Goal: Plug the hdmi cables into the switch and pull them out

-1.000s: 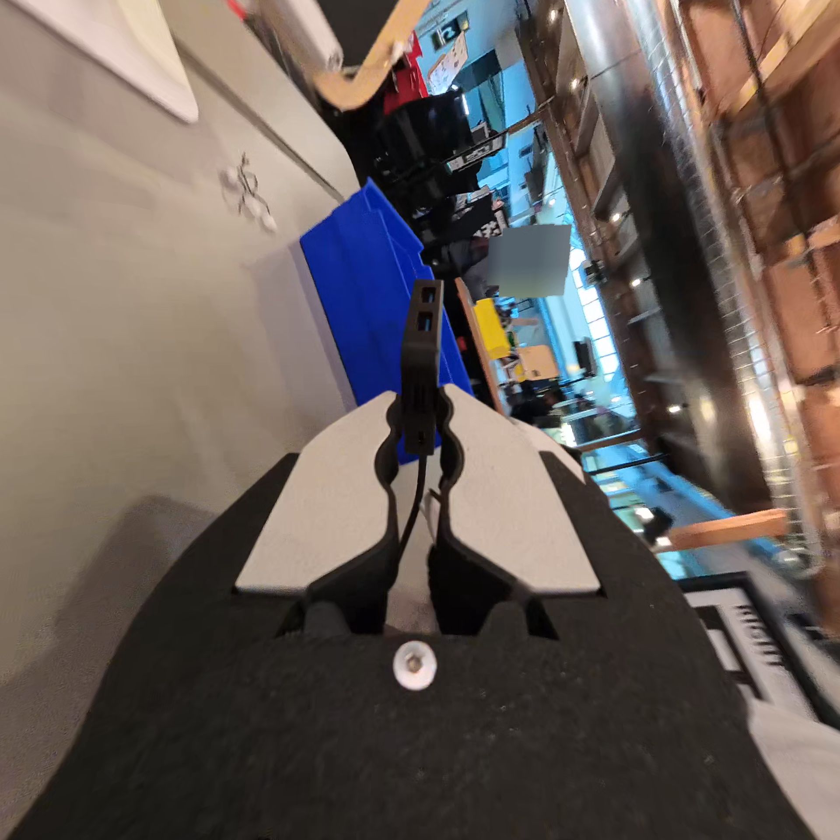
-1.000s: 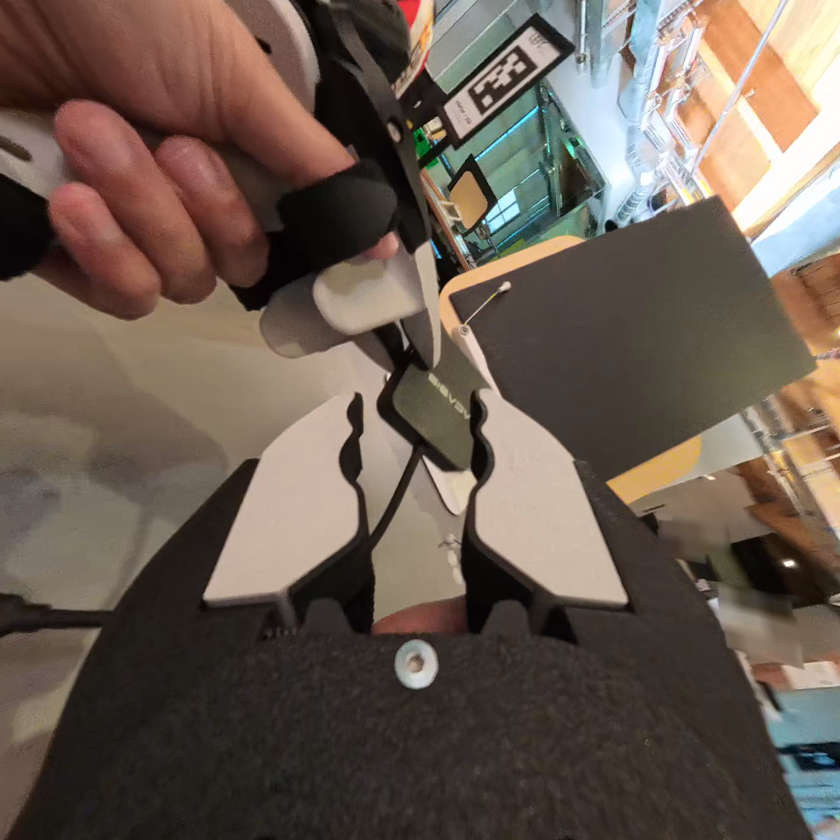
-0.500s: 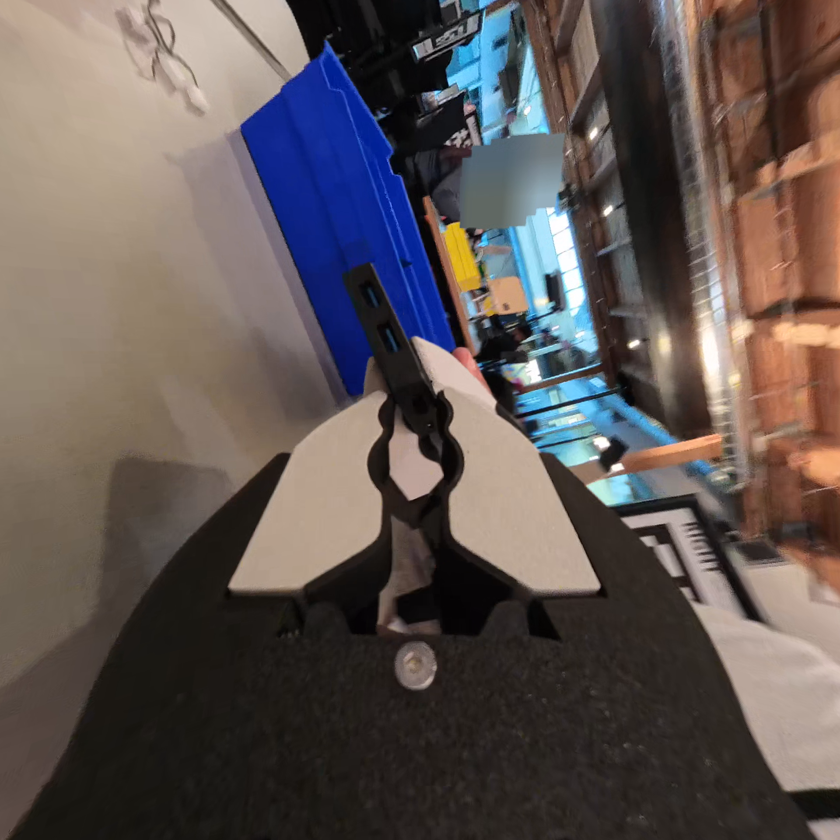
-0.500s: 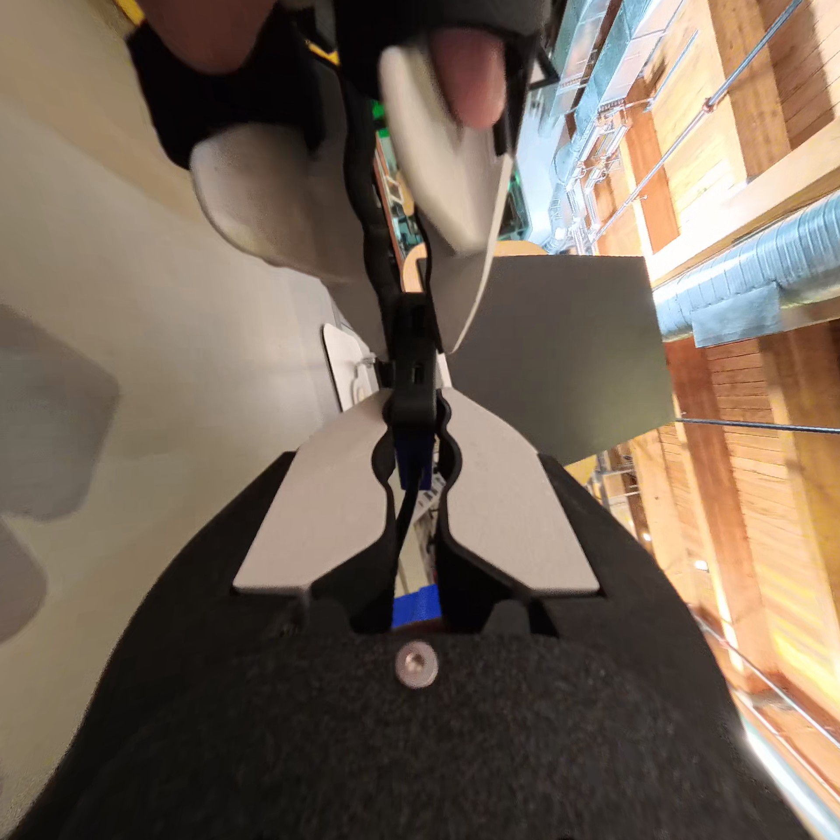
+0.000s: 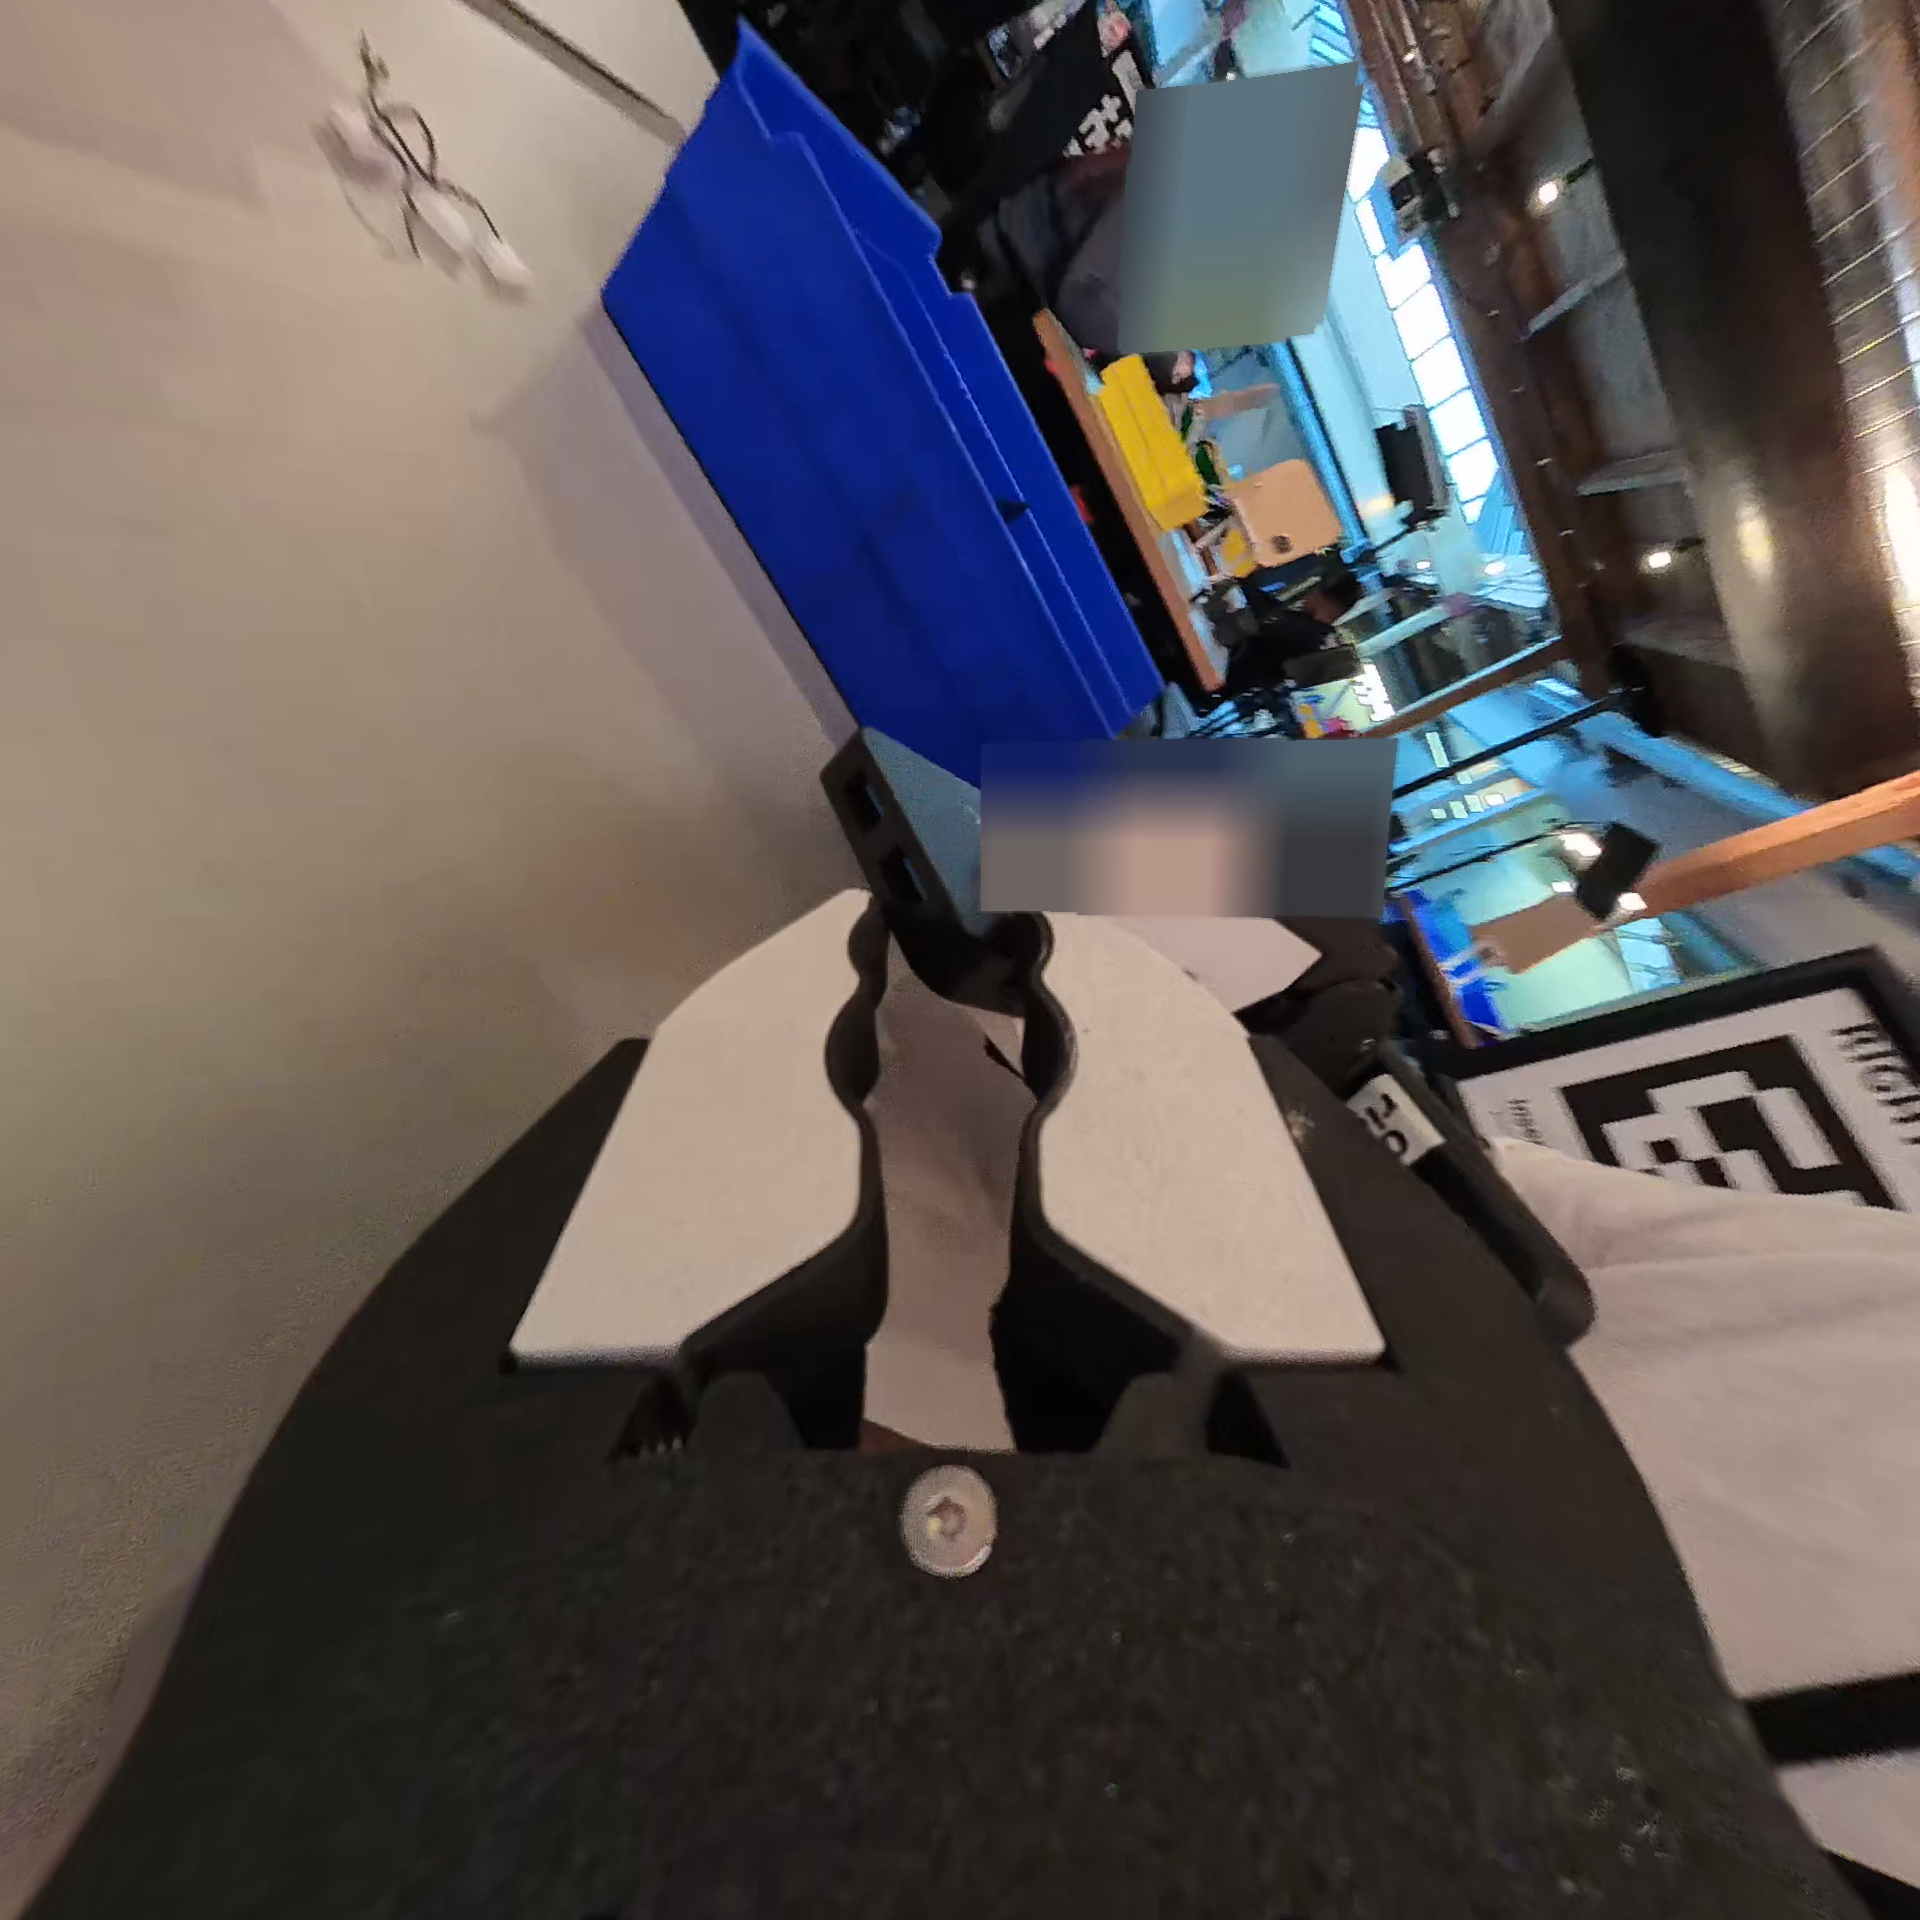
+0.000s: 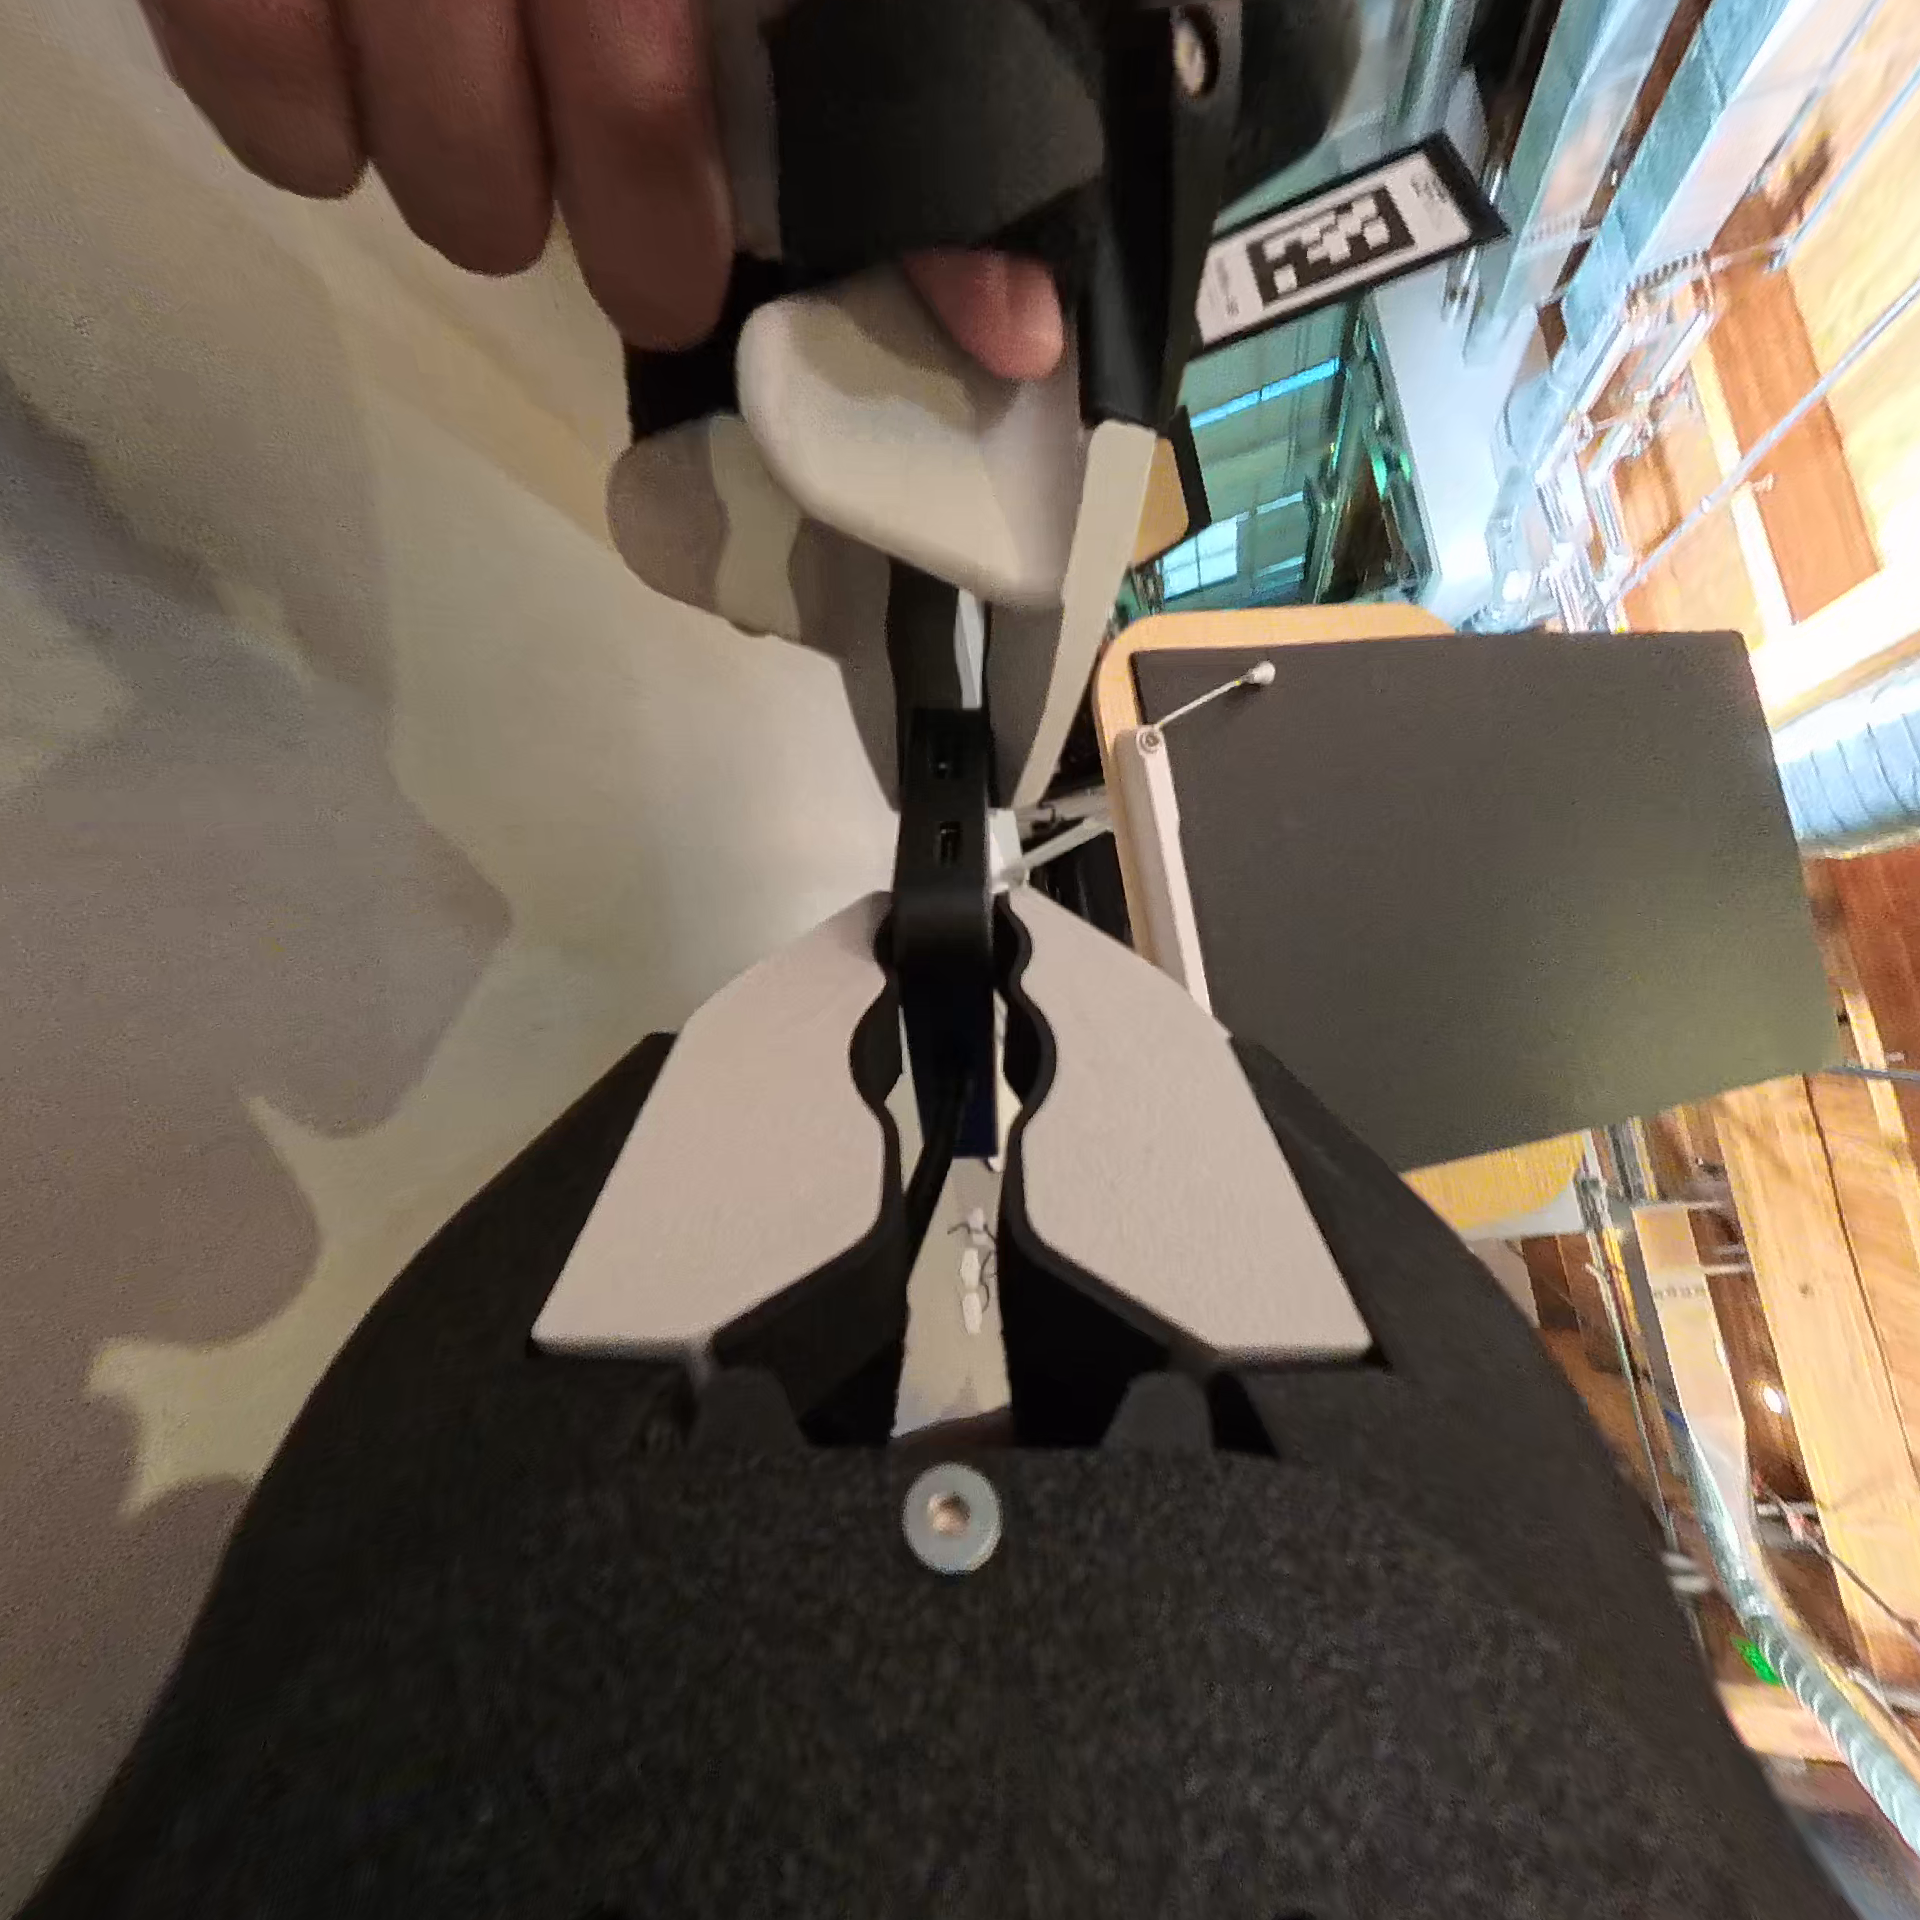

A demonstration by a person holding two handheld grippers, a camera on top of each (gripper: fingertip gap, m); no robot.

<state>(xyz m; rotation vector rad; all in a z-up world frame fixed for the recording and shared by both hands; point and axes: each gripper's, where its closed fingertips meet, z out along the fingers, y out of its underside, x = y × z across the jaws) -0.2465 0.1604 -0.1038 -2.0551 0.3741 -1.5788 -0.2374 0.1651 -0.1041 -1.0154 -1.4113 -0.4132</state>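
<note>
The black switch (image 6: 940, 821) is held edge-on between the pads of my right gripper (image 6: 945, 935), and its thin black lead (image 6: 935, 1153) runs back between the fingers. Its far end reaches into my left gripper's fingers (image 6: 894, 488), which a hand (image 6: 520, 125) holds above. In the left wrist view the switch (image 5: 914, 821) sits tilted between the tips of my left gripper (image 5: 945, 935). These jaws stand apart, so the switch rests against the right pad only. Its two blue ports are empty. No HDMI plug is in view.
A blue bin (image 5: 852, 416) stands on the pale table (image 5: 260, 727) behind the switch. Small white pieces on a wire (image 5: 416, 197) lie farther back. A black panel with a wooden rim (image 6: 1455, 883) is to the right. The right gripper's marker tag (image 5: 1714, 1122) is close by. My two grippers' fingertips are within a few centimetres of each other.
My right gripper closed on the switch that my left gripper was holding. My left jaws have since widened, and the switch has tilted between them.
</note>
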